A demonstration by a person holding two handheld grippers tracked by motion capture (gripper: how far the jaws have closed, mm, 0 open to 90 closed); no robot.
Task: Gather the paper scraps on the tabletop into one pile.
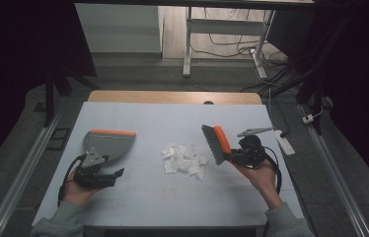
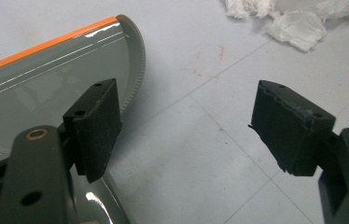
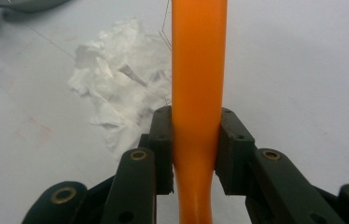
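The work in hand looks like sweeping up: the right gripper [image 1: 235, 155] already has the brush [image 1: 215, 143], while the dustpan [image 1: 107, 143] is not yet gripped, so this reads as the setup before the first stroke. In the right gripper view its fingers [image 3: 234, 149] are closed tight on the orange handle [image 3: 197, 93], one on each side, with the crumpled tissue pile [image 3: 116, 88] lying beyond at about ten o'clock. On the table [image 1: 143, 197] in the high view the pile [image 1: 184, 159] sits near the middle, the brush bristles just to its three o'clock side and the dustpan well apart at nine o'clock, orange lip facing away from the person. The left gripper [image 1: 104, 174] hovers at the dustpan's near edge; its fingers [image 2: 95, 126] stand wide apart and hold nothing, the left one over the grey pan [image 2: 46, 84]. The next move likely calls for closing on the dustpan's handle, turning its lip toward the tissue, then drawing the brush across.
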